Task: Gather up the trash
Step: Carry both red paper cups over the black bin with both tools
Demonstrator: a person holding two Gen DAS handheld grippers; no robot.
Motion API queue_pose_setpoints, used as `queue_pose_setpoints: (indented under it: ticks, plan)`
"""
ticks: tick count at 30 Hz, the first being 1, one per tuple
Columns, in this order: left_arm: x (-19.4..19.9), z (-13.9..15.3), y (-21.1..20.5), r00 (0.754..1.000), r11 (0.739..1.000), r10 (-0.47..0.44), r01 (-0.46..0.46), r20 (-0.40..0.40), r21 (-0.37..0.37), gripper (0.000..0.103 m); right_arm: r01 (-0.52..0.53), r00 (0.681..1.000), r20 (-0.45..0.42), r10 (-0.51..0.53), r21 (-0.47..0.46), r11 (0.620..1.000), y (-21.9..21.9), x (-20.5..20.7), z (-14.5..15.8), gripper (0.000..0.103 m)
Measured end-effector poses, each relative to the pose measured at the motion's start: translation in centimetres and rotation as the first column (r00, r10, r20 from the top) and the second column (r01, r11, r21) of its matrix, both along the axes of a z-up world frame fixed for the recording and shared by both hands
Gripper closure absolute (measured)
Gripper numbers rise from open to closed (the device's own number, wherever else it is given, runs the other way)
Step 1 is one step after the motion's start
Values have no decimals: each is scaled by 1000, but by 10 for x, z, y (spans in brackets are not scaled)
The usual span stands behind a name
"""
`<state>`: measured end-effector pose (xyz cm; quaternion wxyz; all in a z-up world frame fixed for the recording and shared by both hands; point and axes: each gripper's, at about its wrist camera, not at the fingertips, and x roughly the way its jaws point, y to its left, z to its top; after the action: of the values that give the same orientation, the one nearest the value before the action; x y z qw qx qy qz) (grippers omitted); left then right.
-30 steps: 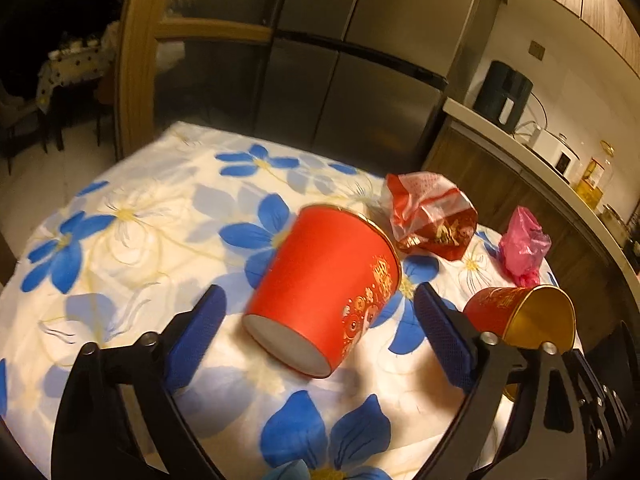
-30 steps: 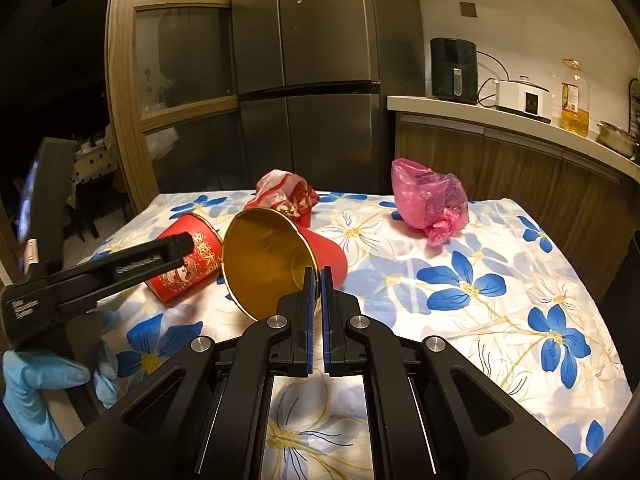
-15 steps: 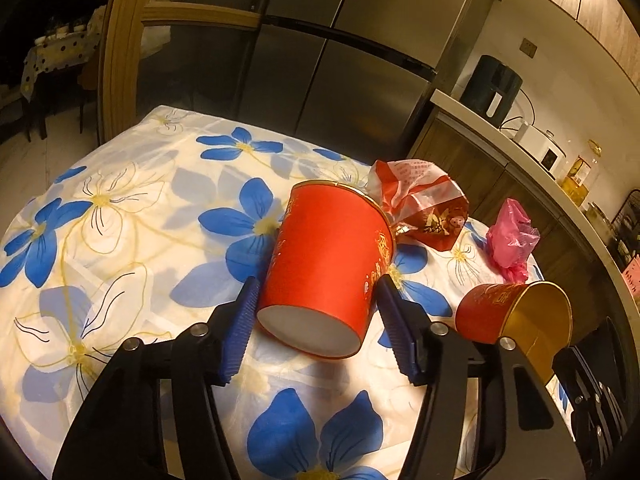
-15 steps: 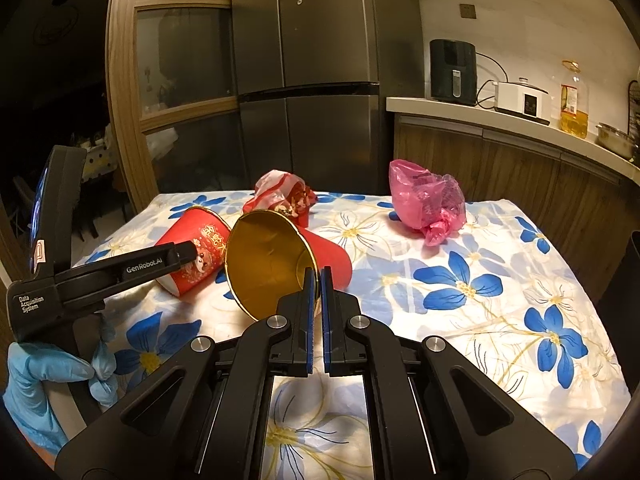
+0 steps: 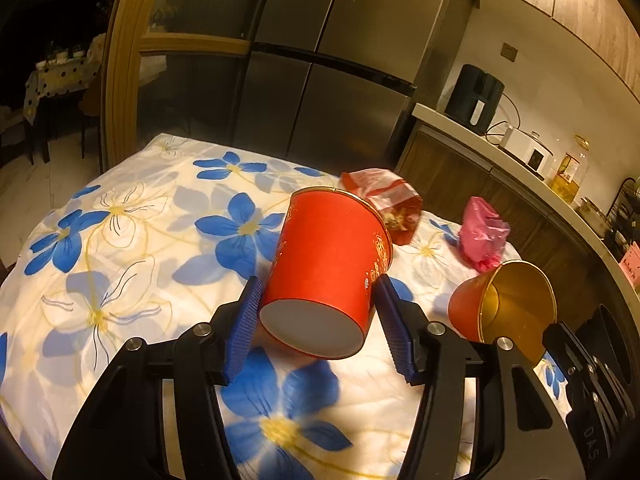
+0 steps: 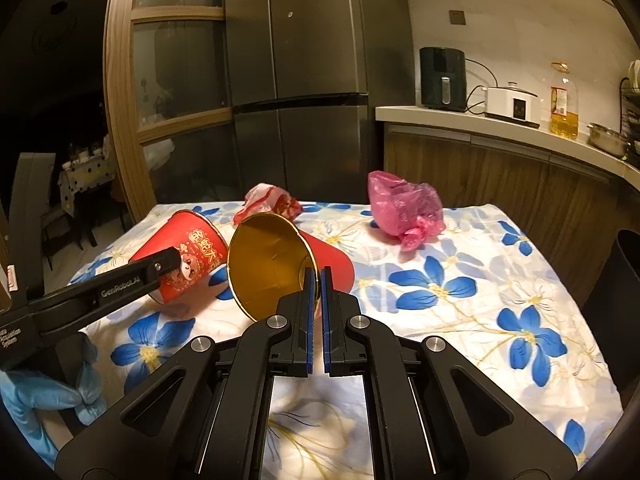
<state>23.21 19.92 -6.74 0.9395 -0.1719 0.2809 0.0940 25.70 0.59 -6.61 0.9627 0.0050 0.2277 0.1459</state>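
A red paper cup [image 5: 328, 268] with gold print is gripped near its white base between the blue pads of my left gripper [image 5: 318, 304] and is tilted up off the floral tablecloth [image 5: 132, 248]; it also shows in the right wrist view [image 6: 188, 252]. My right gripper [image 6: 317, 280] is shut on the rim of a second red cup with a gold inside [image 6: 268, 264], held above the table, which also shows in the left wrist view [image 5: 508, 312]. A crumpled red-and-white wrapper [image 5: 384, 200] and a pink plastic bag [image 6: 404, 208] lie further back.
A steel fridge [image 6: 296, 80] stands behind the table. A wooden counter [image 6: 500, 136] on the right carries an air fryer, a white cooker, an oil bottle and a pot. A dark bin [image 6: 616, 300] stands at the table's right edge.
My left gripper has closed around the lying red cup and lifted its base end off the cloth. My right gripper has held its cup nearly still.
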Motion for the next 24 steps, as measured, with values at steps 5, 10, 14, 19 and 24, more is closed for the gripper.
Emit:
queue_pose_setpoints:
  ticks: [5,10,14,19,24]
  plan:
    - [-15,14,-20,999,1000,-8,8,35,17,47,19,1000,18,-19,6,1000,-17,-10,7,100]
    - [-26,29,-45,997,999,-24,21,70,37,47,51,998,35,-52,23,998,-42,-24,15,100]
    - [-32,36,-68,995,998,-51,47,88,47,47,82,995,47,-83,28,996,-65,-32,21,100]
    - [-38,43,-98,990,994,-96,90,105,62,47,124,990,66,-126,37,992,-96,-46,27,100]
    - [-40,49,-130,982,988,-147,139,120,69,47,171,982,78,-174,49,984,-125,-56,33,100]
